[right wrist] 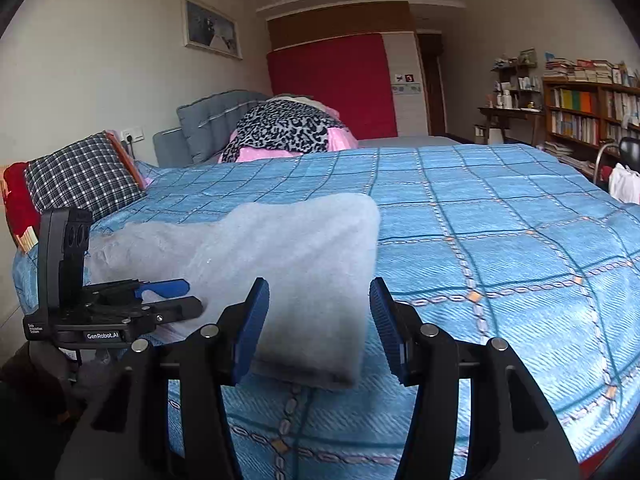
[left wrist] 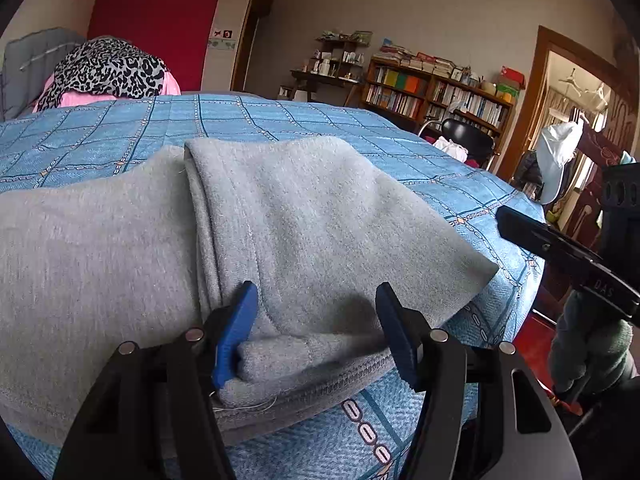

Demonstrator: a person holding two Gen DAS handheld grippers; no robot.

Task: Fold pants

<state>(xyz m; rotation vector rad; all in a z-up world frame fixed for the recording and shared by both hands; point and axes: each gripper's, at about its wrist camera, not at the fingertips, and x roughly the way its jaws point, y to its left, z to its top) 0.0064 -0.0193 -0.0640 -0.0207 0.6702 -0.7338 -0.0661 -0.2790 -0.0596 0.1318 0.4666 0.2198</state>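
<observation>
One pants [left wrist: 248, 232], two tools [left wrist: 316, 320], two pillows [right wrist: 80, 176].

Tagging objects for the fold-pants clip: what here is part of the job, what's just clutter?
Part of the job:
grey pants
blue bedspread
left gripper, open over the near edge of the pants
right gripper, open

Just lying about:
leopard-print cloth
checked pillow
bookshelf
black chair

pants [left wrist: 312, 216]: soft grey matt knit cloth | bedspread [right wrist: 500, 240]: blue woven cloth, ribbed texture | left hand-held gripper [left wrist: 316, 332]: matt black plastic, blue ridged pads, shiny metal pins
</observation>
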